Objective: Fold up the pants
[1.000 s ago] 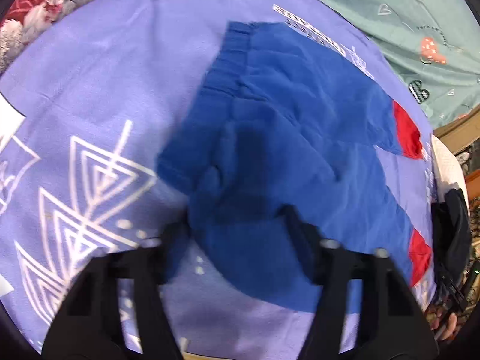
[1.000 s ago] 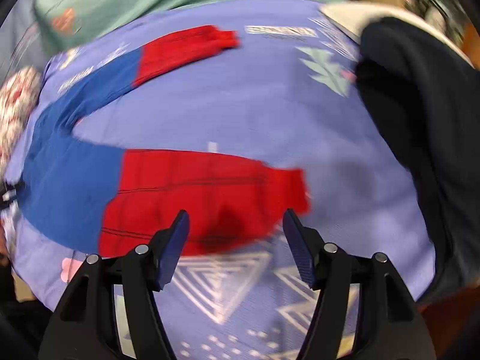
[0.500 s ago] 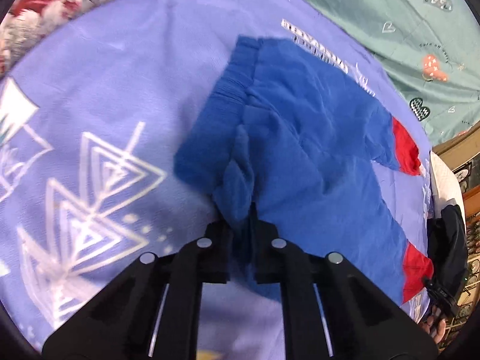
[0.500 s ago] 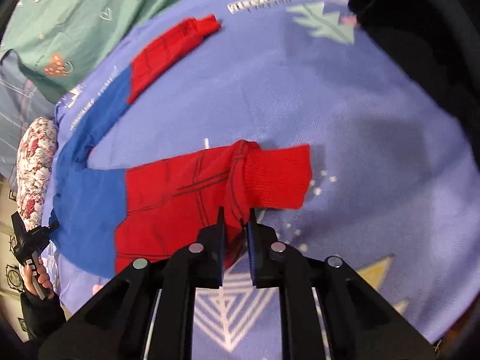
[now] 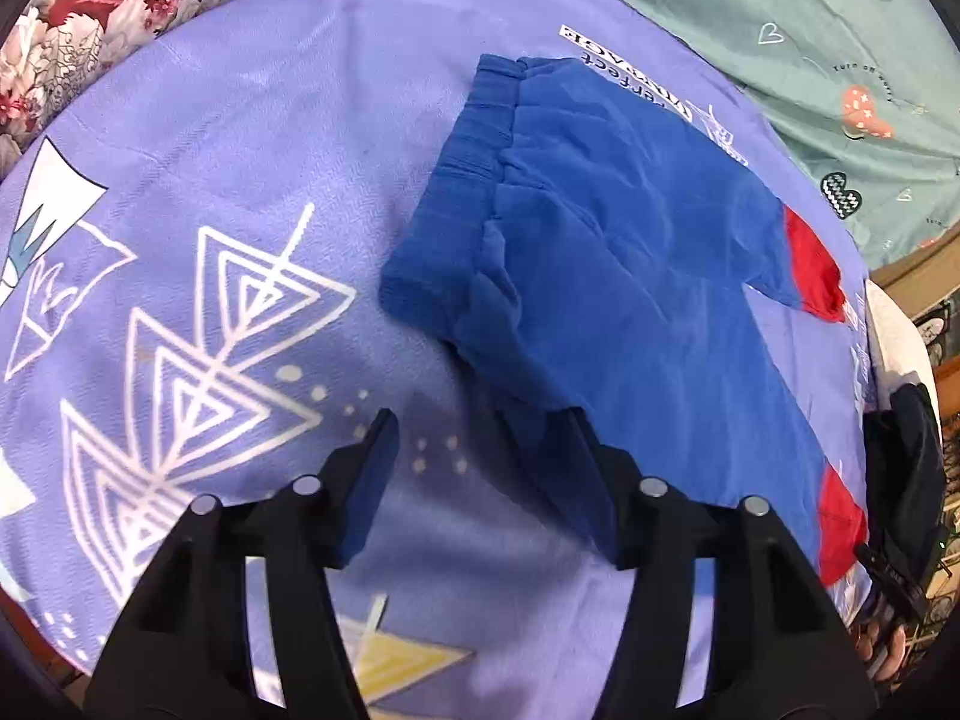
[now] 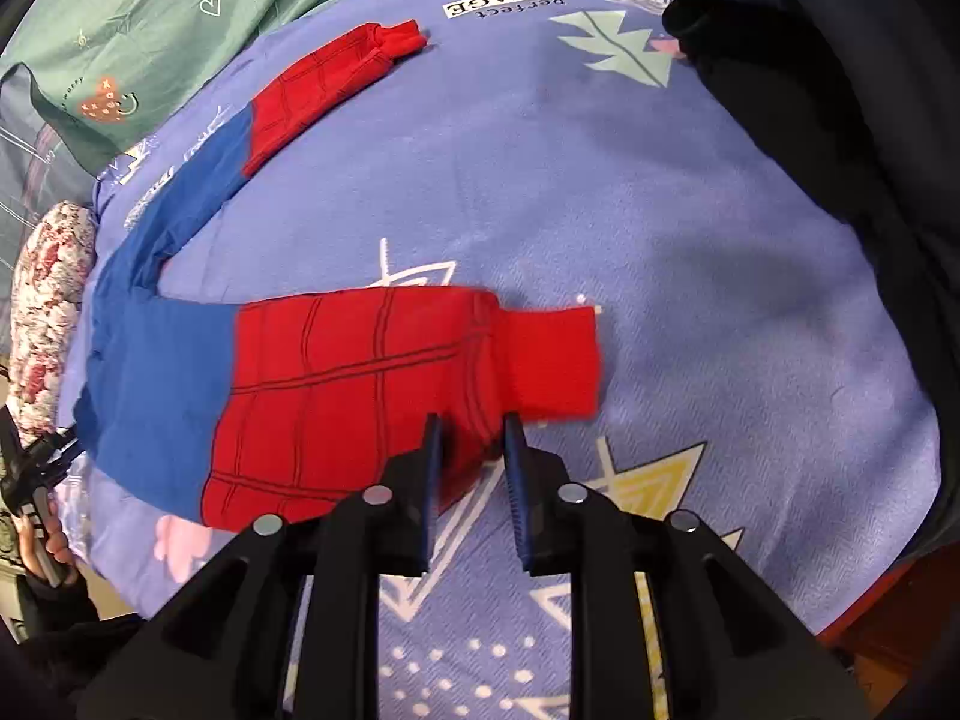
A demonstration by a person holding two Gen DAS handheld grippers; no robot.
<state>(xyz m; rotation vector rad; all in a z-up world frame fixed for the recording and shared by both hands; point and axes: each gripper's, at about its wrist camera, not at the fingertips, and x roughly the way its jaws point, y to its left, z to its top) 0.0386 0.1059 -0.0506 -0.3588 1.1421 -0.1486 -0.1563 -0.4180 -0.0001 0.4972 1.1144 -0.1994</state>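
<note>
The pants (image 5: pixel 600 276) lie spread flat on the purple bedsheet (image 5: pixel 240 138), waistband toward the flowered pillow (image 5: pixel 108 18), the two legs running apart toward their red cuffs. Half a second ago both claws were pressed together on pinches of cloth; now both have let go. The left gripper (image 5: pixel 480 456) was nipping a raised ridge of blue fabric at the near corner of the waist. Its jaws are now opening and stand well spread, with only bare sheet and the very edge of the blue cloth between them, and the ridge has dropped back flat. The right gripper (image 6: pixel 471 450) was clamped on the seam where the near red leg (image 6: pixel 360 396) meets its cuff (image 6: pixel 552 360). Its jaws are also opening but only narrowly parted, the lower edge of the red cloth sits in the gap between them, and the pads do not appear to press on it. The cuff lies flat again, just beyond the fingertips. The far leg (image 6: pixel 312 90) rests untouched, well apart from the near one. This reads as a tug-and-release to smooth the garment or shift it, not a fold: nothing is doubled over yet, so the folding proper looks not yet started. A likely next step is a fresh grip on the near leg and waist corner to carry that side over the far leg.
</note>
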